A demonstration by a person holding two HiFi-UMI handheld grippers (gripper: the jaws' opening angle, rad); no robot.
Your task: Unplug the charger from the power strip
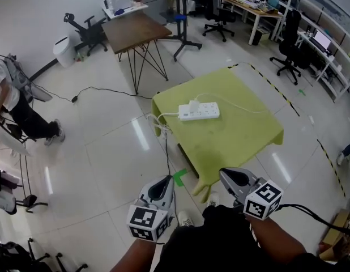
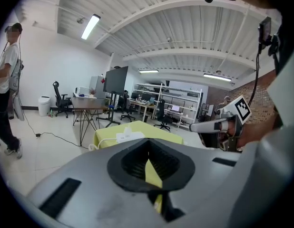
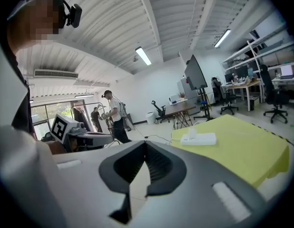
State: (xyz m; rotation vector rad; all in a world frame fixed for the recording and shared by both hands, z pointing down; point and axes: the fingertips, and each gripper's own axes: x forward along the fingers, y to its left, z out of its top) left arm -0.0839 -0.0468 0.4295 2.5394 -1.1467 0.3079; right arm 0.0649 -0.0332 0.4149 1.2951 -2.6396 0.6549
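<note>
We stand on a pale tiled floor (image 1: 107, 146) in an open office. Ahead, a green-clothed table (image 1: 243, 135) carries the white power strip (image 1: 199, 111), with the charger (image 1: 193, 105) plugged into it. Our left gripper (image 1: 162, 183) and right gripper (image 1: 230, 175) point forward, well short of the table, jaws pressed together and empty.

White on yellow-green
Ahead of the grey left tool (image 1: 163, 181) and right tool (image 1: 227, 175): white power strip (image 1: 200, 112), white charger (image 1: 194, 104), yellow-green worktop cloth (image 1: 243, 135).
</note>
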